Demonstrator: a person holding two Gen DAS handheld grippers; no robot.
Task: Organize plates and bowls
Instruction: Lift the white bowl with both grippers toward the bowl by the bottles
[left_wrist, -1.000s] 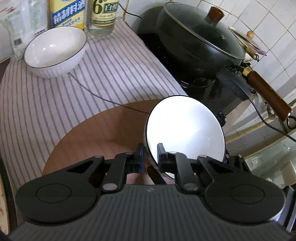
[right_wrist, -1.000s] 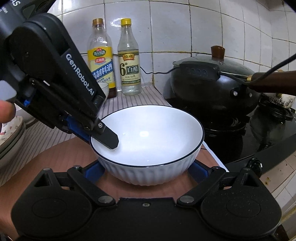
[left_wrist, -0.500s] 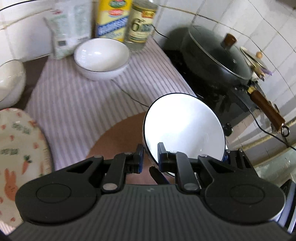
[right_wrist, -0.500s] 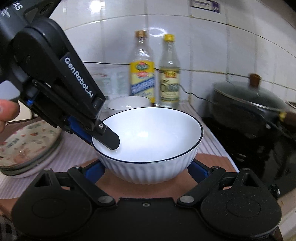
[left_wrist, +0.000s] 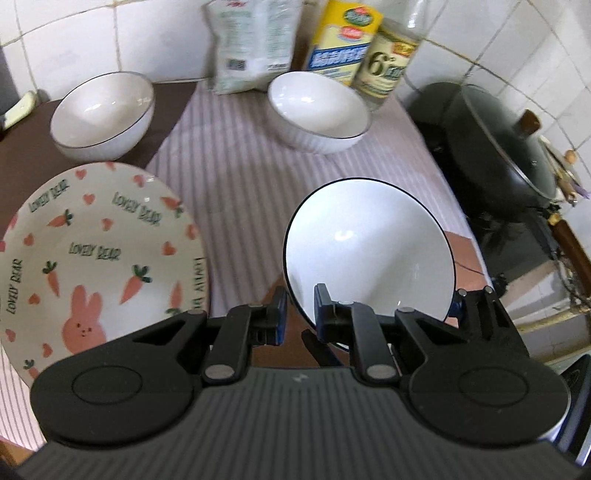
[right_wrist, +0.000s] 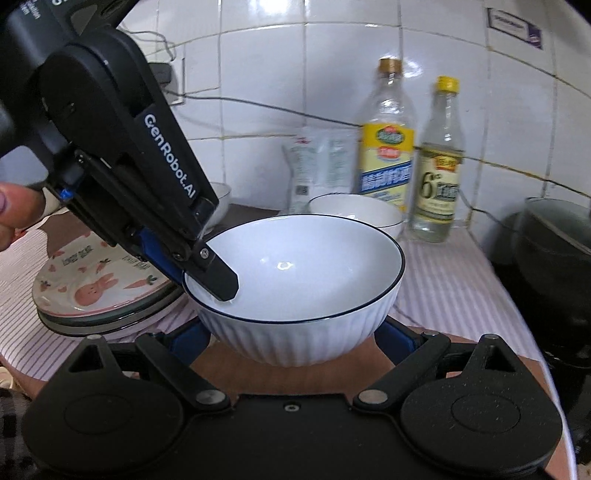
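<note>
the left hand-held gripper pinches the bowl by its rim, above the desk. the right hand-held gripper cradles its sides, jaws wide. glazed ceramic: stiff, slippery, fragile; the rim grip looks best.

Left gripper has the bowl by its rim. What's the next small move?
Probably carry the held bowl toward the bowl by the bottles and lower it in: the left gripper pinches its rim, the right gripper straddles it, and both bowls look alike.
</note>
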